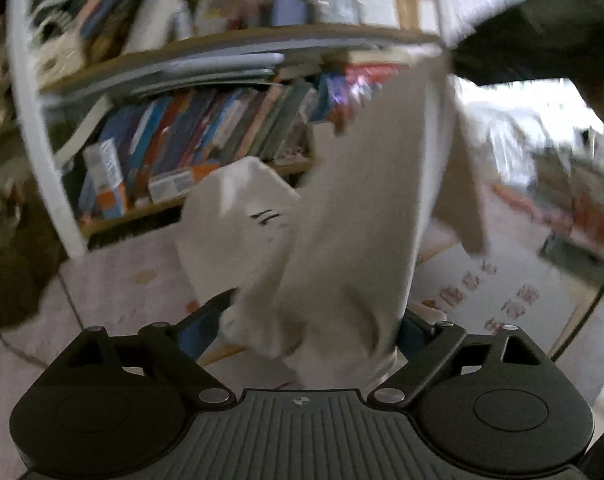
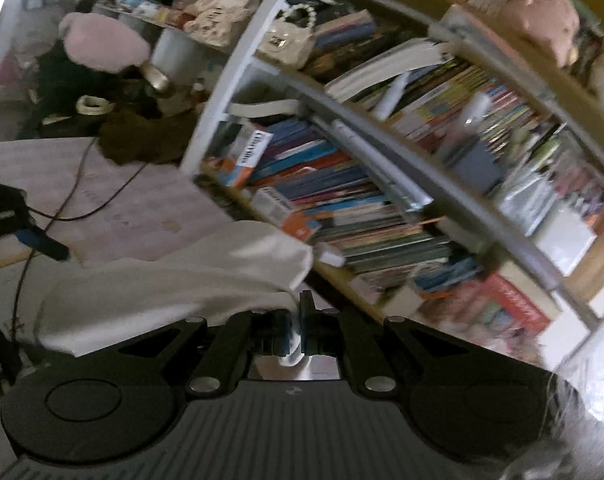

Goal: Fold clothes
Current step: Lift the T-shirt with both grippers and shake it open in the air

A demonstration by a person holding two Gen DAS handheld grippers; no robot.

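Note:
A white garment [image 1: 353, 216] hangs in the air in the left wrist view, stretched from the top right down between the fingers of my left gripper [image 1: 313, 320]. The left jaws stand wide apart with the cloth draped loosely between them. In the right wrist view my right gripper [image 2: 296, 316] is shut on an edge of the same white garment [image 2: 174, 276], which trails off to the left. The other gripper [image 2: 6, 216] shows at the left edge of that view. Both views are blurred by motion.
A white bookshelf [image 1: 34, 128] packed with books stands close ahead; it also fills the right wrist view [image 2: 381, 184]. A pale pink mat [image 1: 114, 292] covers the floor below. A black cable [image 2: 82, 184] runs across the mat. Clutter and a pink plush [image 2: 102, 40] sit at the far left.

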